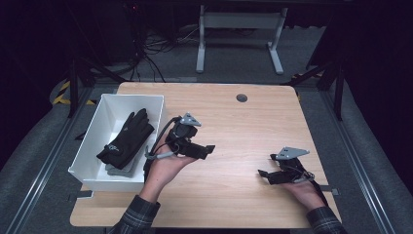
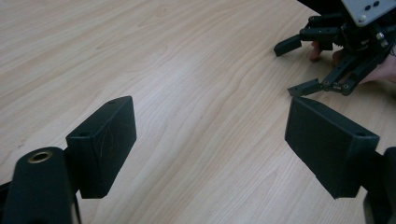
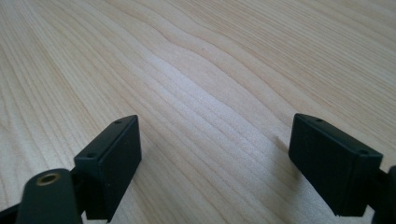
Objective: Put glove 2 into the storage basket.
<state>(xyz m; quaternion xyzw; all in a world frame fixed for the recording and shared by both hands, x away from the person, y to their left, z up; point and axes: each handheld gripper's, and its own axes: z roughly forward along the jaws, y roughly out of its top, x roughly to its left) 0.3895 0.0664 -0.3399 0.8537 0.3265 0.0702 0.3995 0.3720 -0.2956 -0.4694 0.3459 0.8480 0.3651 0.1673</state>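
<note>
Gloves (image 1: 125, 139) lie stacked in the white bin (image 1: 157, 105), left of frame; stowing appears complete. Left gripper (image 1: 207, 148) and right gripper (image 1: 265, 168) stand spread and empty. Bare tabletop (image 1: 243, 131) between them gives free room; bin wall lies just beside the left hand.

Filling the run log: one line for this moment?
left gripper: open, empty | right gripper: open, empty | black glove: in white bin
</note>
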